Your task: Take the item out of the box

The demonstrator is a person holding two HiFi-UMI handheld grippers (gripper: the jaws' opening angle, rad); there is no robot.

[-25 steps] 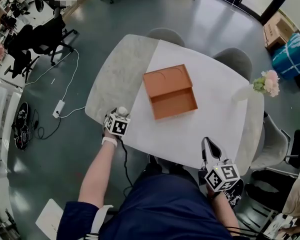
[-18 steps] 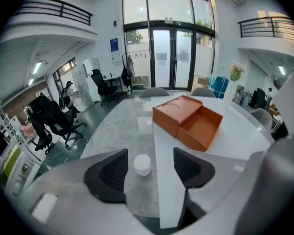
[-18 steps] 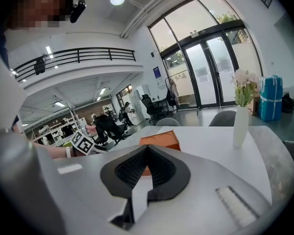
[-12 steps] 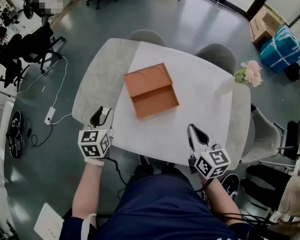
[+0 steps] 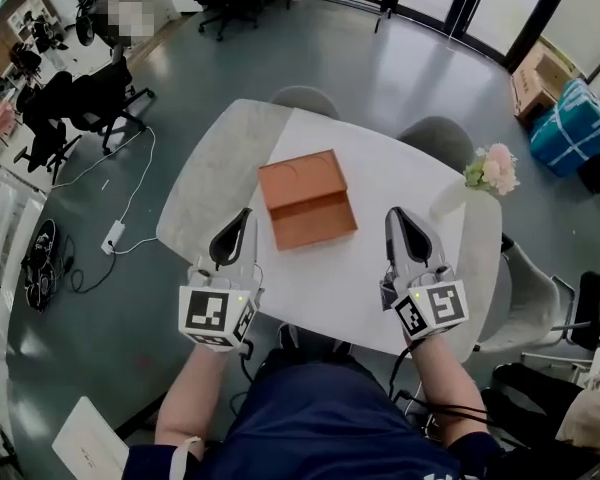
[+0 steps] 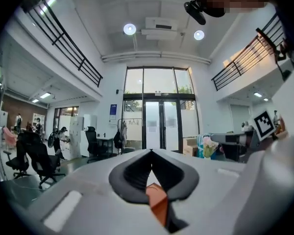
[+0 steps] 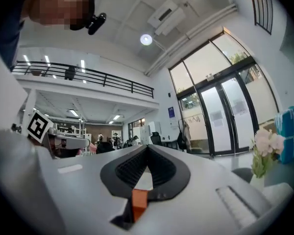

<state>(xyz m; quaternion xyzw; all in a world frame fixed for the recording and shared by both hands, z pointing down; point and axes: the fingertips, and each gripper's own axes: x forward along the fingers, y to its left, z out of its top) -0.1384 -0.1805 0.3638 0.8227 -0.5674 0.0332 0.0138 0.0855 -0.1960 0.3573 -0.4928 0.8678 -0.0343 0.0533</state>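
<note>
An orange box point(image 5: 305, 200) lies open in the middle of the white table point(image 5: 410, 178), its lid folded back on the far side. I can make out no separate item inside it. My left gripper point(image 5: 244, 214) hovers just left of the box's near corner with its jaws shut and nothing between them. My right gripper point(image 5: 394, 213) is to the right of the box, apart from it, also shut and empty. In the left gripper view the left gripper point(image 6: 151, 152) shows its dark pads meeting at the tip. The right gripper point(image 7: 148, 146) looks the same in the right gripper view.
A vase of pink flowers point(image 5: 493, 168) stands at the table's right edge. Two grey chairs point(image 5: 305, 99) are tucked in at the far side. Cables and a power strip point(image 5: 113, 236) lie on the floor at left; office chairs point(image 5: 90, 93) stand beyond.
Both grippers have moved forward from the table's near edge to either side of the box. The left gripper's jaws have closed.
</note>
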